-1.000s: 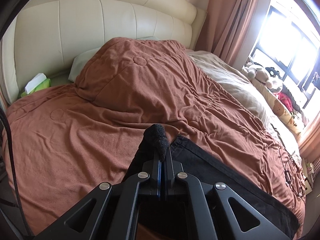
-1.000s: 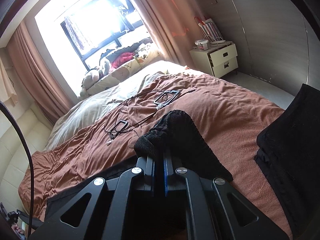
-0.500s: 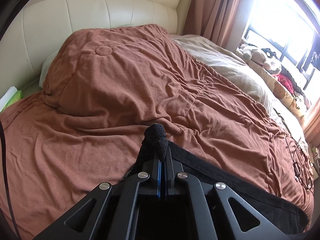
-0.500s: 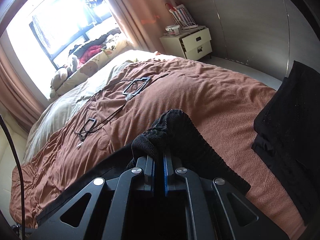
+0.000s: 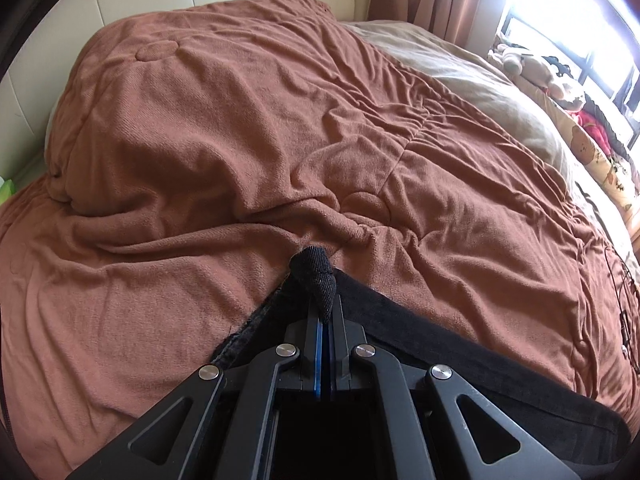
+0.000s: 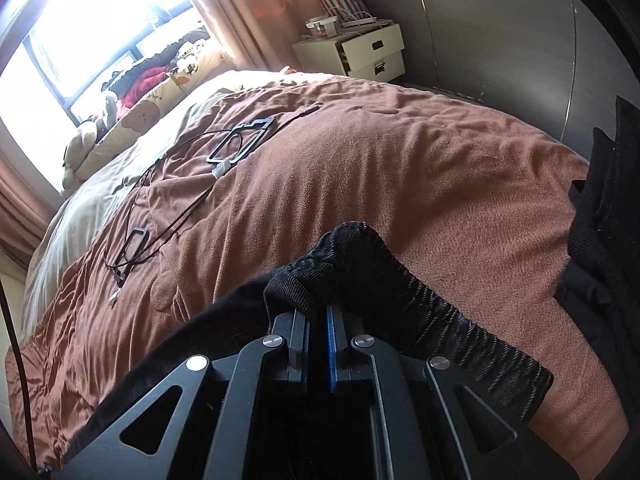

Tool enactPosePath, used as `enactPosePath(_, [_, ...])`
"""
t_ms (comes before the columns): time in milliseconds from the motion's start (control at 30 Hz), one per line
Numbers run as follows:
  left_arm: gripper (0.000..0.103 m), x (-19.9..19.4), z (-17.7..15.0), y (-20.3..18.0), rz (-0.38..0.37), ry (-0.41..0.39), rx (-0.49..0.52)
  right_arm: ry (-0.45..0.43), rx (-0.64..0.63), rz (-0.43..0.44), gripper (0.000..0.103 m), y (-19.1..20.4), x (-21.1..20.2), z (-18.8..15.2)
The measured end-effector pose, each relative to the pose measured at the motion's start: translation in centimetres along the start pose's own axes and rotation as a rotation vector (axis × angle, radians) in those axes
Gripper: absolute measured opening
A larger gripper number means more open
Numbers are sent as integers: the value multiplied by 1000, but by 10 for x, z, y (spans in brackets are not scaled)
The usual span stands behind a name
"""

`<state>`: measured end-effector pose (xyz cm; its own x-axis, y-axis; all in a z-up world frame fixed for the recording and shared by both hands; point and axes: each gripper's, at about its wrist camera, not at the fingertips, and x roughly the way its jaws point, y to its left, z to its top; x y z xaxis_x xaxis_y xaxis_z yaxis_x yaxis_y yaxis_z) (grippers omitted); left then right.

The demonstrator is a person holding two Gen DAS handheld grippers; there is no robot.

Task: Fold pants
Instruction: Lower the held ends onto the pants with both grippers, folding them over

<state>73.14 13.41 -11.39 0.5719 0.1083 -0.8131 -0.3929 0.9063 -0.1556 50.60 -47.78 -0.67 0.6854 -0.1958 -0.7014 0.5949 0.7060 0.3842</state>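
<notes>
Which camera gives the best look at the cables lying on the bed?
The right wrist view. The cables lie spread in full across the brown blanket, lit by the window. The left wrist view catches only a thin, dark bit of them at its far right edge.

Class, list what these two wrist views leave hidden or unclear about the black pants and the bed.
- Left wrist view: most of the pants lies under the left tongs, and the frame edge cuts them off.
- Right wrist view: the right tongs cover the pants' middle; fold state unclear.
- Right wrist view: the dark pile is cropped at the edge.
- Window: glare hides detail.
</notes>
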Motion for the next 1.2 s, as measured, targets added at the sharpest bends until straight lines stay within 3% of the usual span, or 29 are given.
enactPosePath(100, [3, 16, -2, -1, -35, 52, -12, 46, 15, 47, 19, -1, 8, -2])
enactPosePath(167, [9, 20, -5, -2, -41, 65, -16, 77, 7, 93, 43, 0, 9, -7])
enactPosePath(233, [12, 23, -9, 0, -62, 81, -31, 90, -10, 128, 53, 0, 9, -11])
enactPosePath(500, [17, 19, -28, 4, -131, 117, -41, 213, -59, 263, 53, 11, 8, -37])
enactPosePath(767, [18, 10, -39, 0, -161, 120, -39, 342, -129, 374, 53, 57, 23, -74])
enactPosePath(1067, [17, 9, -41, -9, -156, 109, -18, 411, -128, 339, 53, 83, 56, -97])
enactPosePath(1100, [16, 9, -41, -10, -152, 105, -12, 409, -130, 327, 53, 84, 59, -99])
enactPosePath(1167, [4, 10, -40, -12, -128, 100, 6, 407, -138, 304, 53, 88, 64, -102])
enactPosePath(1200, [3, 11, -39, -12, -123, 98, 10, 404, -145, 294, 52, 89, 67, -102])
